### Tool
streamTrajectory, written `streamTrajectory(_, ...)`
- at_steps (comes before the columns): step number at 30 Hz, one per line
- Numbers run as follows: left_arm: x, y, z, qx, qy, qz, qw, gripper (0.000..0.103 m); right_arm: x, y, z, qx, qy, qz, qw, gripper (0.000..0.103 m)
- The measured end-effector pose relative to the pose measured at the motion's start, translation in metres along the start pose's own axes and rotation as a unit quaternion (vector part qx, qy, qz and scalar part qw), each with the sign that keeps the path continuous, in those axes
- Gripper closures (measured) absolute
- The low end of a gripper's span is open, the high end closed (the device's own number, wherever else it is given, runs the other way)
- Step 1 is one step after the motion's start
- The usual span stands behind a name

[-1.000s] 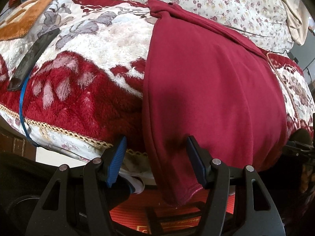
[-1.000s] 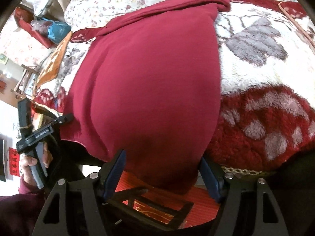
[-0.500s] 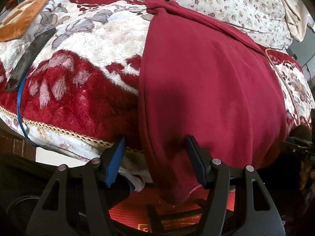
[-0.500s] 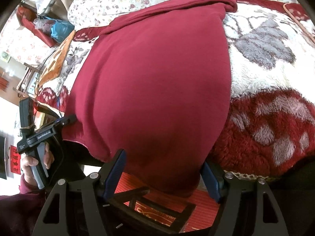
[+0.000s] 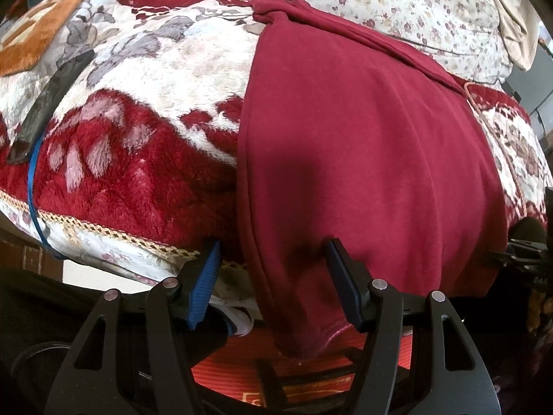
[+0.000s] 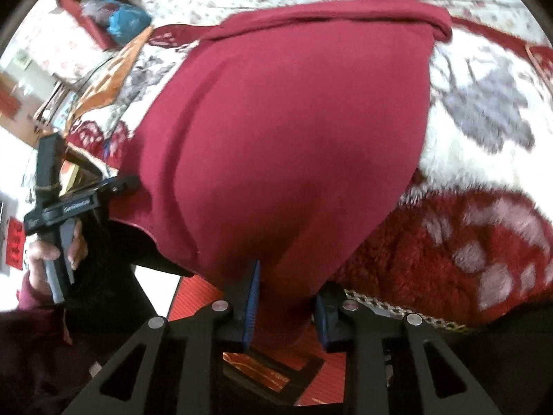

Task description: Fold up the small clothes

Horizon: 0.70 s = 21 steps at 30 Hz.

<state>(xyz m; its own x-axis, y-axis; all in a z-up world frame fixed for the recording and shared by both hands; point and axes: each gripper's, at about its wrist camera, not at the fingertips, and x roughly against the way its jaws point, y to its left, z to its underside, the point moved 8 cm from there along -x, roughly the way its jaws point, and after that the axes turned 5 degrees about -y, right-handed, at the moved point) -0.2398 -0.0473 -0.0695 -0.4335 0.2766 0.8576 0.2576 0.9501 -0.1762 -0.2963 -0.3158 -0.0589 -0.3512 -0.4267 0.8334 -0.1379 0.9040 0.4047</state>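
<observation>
A dark red garment (image 5: pixel 363 145) lies flat on a plush red-and-white blanket (image 5: pixel 138 110), its near hem hanging over the bed's front edge. My left gripper (image 5: pixel 273 276) is open, its jaws either side of the garment's near left corner. In the right wrist view the same garment (image 6: pixel 293 138) fills the middle. My right gripper (image 6: pixel 287 297) has closed in on the near right corner of the hem, with cloth between its jaws. The left gripper (image 6: pixel 65 207) and the hand holding it show at the left of the right wrist view.
A floral sheet (image 5: pixel 397 3) covers the back of the bed. An orange cushion (image 5: pixel 38 31) and a black strap (image 5: pixel 52 100) lie at the far left. A red mat (image 5: pixel 311 380) lies on the floor below the bed's edge.
My right gripper's jaws have narrowed from wide open onto the garment's near right hem. My left gripper stays open at the left corner, hardly moved.
</observation>
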Motion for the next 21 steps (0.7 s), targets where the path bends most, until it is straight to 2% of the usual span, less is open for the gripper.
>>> streamTrajectory(3,0.0028,-0.002,0.0008,0.006,0.004,0.017,0.9998,0.042,-0.01,-0.0018,0.006,-0.015,0.016,-0.002,1.0,0.075)
streamTrajectory(5,0.0063,-0.0063,0.001,0.007,0.005,0.034,0.9994,0.042,-0.009,0.0003,0.0053,-0.011,0.012,-0.003,1.0,0.069)
streamTrajectory(11,-0.0016,-0.0066,0.0029,0.0,0.012,0.01,0.9999,0.042,-0.007,0.0023,0.0049,-0.022,0.008,-0.02,1.0,0.06)
streamTrajectory(21,-0.0008,-0.0071,0.0003,0.002,0.009,0.011,0.9999,0.042,-0.0053,0.0021,0.0054,-0.037,0.003,-0.034,0.999,0.056)
